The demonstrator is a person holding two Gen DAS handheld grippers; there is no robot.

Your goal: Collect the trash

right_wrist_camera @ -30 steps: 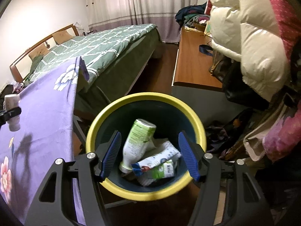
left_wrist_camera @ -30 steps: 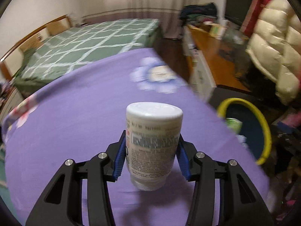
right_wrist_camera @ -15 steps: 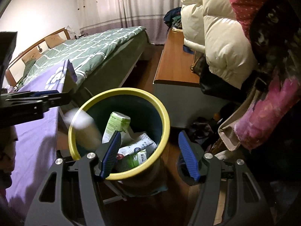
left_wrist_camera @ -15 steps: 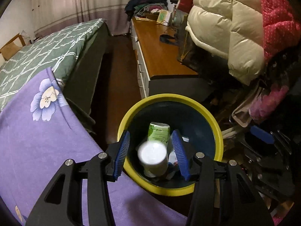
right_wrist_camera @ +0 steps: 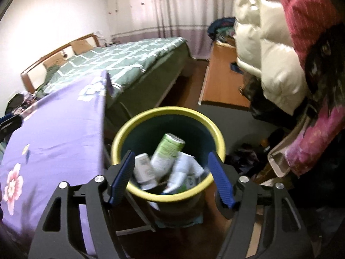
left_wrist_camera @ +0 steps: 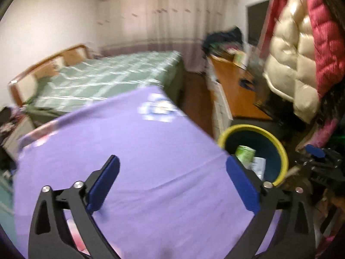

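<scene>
Yellow-rimmed bin (right_wrist_camera: 129,127) of trash under spread, empty right hand-held gripper (right_wrist_camera: 170,174), left hand-held gripper (left_wrist_camera: 172,183) spread over purple cloth (left_wrist_camera: 151,151)

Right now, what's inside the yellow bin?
The bin holds a green-and-white bottle leaning upright, a white bottle beside it, and white-and-green wrappers. Whatever lies beneath them at the bottom is covered.

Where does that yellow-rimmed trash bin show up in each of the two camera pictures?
Left wrist view: trash bin at right, beyond the purple tablecloth's edge.
Right wrist view: trash bin at centre, between the open fingers.
Shared landmark: the green-labelled bottle inside it.
</scene>
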